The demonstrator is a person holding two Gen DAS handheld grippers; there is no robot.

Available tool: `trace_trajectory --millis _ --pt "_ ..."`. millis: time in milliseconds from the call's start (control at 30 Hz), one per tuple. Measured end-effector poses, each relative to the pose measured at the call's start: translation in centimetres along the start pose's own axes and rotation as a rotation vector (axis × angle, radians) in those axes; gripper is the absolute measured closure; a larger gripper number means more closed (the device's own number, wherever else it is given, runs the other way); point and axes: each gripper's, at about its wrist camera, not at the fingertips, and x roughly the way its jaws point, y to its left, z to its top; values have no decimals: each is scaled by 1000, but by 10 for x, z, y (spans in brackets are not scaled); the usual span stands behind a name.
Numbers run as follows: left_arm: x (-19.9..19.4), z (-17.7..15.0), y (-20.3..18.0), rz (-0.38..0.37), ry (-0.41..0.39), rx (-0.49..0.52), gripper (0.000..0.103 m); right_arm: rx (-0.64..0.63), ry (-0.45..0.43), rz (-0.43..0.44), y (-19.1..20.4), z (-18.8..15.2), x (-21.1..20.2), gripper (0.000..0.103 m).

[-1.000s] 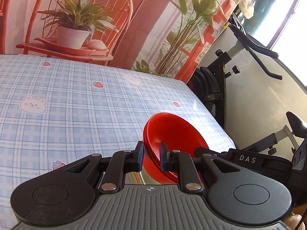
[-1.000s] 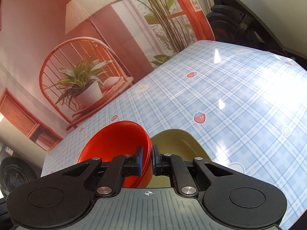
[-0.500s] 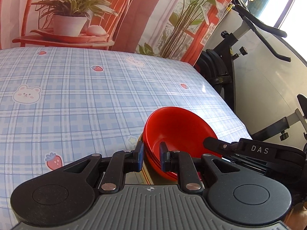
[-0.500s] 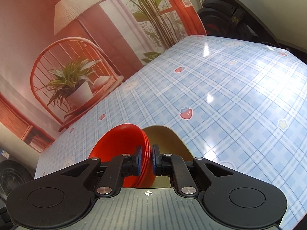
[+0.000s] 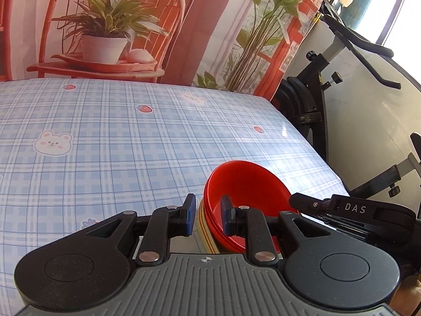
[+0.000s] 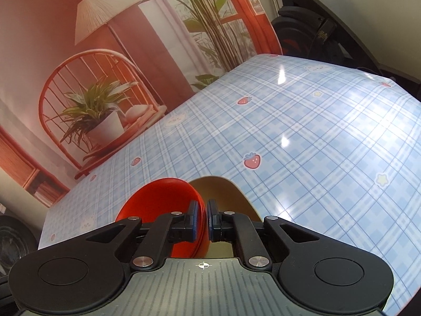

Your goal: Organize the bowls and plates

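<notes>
A stack of red bowls point(image 5: 244, 184) sits on an olive-yellow plate point(image 5: 204, 230), held above the blue plaid tablecloth point(image 5: 118, 142). My left gripper point(image 5: 208, 217) is shut on the near rims of the stack: one finger outside the plate edge, the other inside the bowls. In the right wrist view my right gripper point(image 6: 202, 221) is shut on the rim of the red bowls point(image 6: 160, 197), with the olive-yellow plate point(image 6: 223, 192) just behind it to the right. The right gripper's black body point(image 5: 352, 210) shows in the left wrist view, beside the bowls.
The tablecloth point(image 6: 302, 142) carries bear and strawberry prints. An exercise bike point(image 5: 329, 84) stands past the table's right edge. A printed backdrop point(image 5: 110, 26) with a chair and plants hangs behind the table.
Both grippers have stayed shut on the stack. The stack has sunk lower in both views and tilted, and the plate's yellow edge now shows in the left wrist view.
</notes>
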Motion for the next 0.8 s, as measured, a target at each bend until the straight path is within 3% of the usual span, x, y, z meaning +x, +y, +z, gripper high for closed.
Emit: trace_trajectory --millis 67,200,267,367,433,567,633,700,800 --pt "-10 1 0 25 -22 3 60 -29 -24 -11 4 3 -6 94" --pt "-29 7 1 60 -52 5 53 -80 -74 -25 10 10 -22 87" --pt "-46 11 1 90 -97 25 40 -119 -107 -38 15 14 -31 84" --pt "-69 14 -1 162 -170 41 29 -174 -152 -40 23 19 -47 73" --pt "-81 15 -3 194 -195 45 26 -208 -170 -35 29 21 -57 54" --pt "-106 15 -2 208 -213 9 21 -279 -202 -29 42 25 -78 40" --pt "-117 14 -1 201 -214 4 20 -303 -198 0 48 28 -89 22" --pt "-127 13 -5 246 -221 32 20 -324 -200 20 54 30 -100 12" --pt "-144 11 -15 328 -241 95 20 -373 -216 24 65 30 -119 10"
